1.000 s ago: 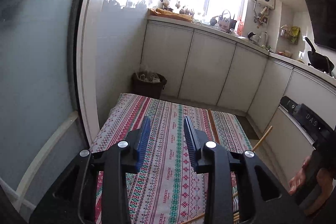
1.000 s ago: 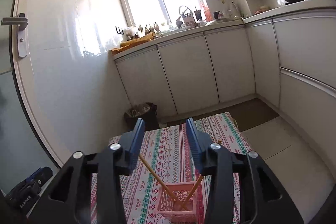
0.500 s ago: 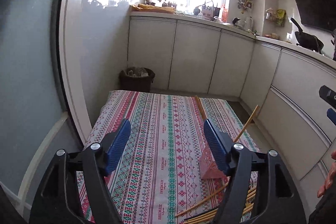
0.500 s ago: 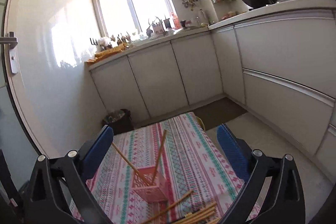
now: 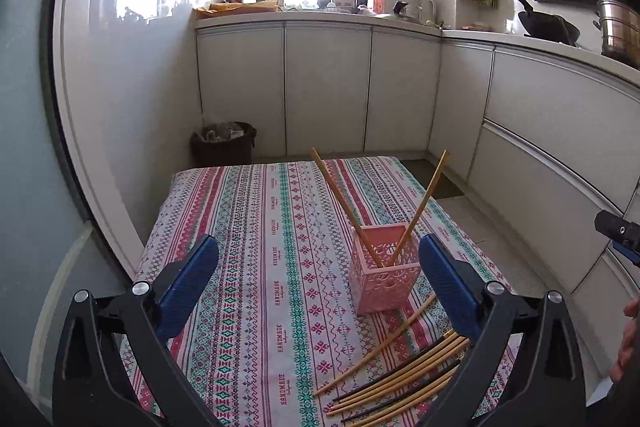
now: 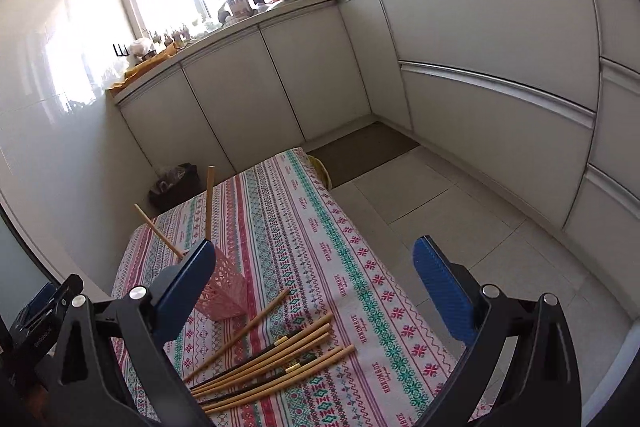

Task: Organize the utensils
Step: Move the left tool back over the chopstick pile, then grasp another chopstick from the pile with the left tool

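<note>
Two open claws are all we have nearest the cameras: our left gripper [image 5: 318,279] and our right gripper [image 6: 314,287] both stand spread wide with nothing between the blue pads, and we judge they are ready for the next pick. Just beyond them a loose bundle of chopsticks [image 6: 276,359] lies flat on the patterned tablecloth [image 5: 256,227], near its close edge, roughly side by side, so a single stick could be pinched from the outside of the pile. Behind the bundle stands the pink lattice holder [image 5: 384,277], upright, with two chopsticks [image 5: 344,203] already leaning crossed inside it. Farther off, past the table's end, we see a dark waste bin [image 5: 224,143] against the white cabinets [image 5: 328,87].
</note>
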The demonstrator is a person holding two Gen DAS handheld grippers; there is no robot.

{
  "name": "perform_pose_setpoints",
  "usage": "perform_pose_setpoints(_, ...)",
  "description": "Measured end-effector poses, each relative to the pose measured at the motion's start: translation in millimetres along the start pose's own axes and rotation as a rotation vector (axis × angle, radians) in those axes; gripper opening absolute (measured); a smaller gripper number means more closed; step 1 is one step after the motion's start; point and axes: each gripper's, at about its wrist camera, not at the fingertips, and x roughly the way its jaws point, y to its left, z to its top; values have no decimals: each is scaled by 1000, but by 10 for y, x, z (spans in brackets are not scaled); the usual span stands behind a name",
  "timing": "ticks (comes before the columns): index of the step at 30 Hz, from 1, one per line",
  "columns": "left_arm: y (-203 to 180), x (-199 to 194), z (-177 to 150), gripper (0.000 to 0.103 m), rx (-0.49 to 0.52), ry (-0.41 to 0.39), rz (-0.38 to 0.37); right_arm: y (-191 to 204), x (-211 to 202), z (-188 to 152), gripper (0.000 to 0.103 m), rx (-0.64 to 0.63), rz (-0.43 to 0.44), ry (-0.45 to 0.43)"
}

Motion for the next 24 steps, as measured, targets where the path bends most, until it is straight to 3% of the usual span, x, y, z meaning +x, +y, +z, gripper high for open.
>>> perform_pose_setpoints(4,-156,40,-47,96,58,36,-39,-132,4,-45,96,-2,-23,16)
perform_pose_setpoints(8,-410,100,-140,96,196,95,-141,-324,-14,-135,96,27,-46,56)
perform_pose_setpoints(15,-1102,356,-575,96,608,313,-402,-708,84,-550,96,179,-44,261)
perform_pose_setpoints(19,-1553,544,-852,96,910,441,-488,-942,217,-769,96,304,-26,386)
perform_pose_setpoints(24,-1917,826,-989,96,998,641,-697,-1284,268,-835,96,506,-14,422)
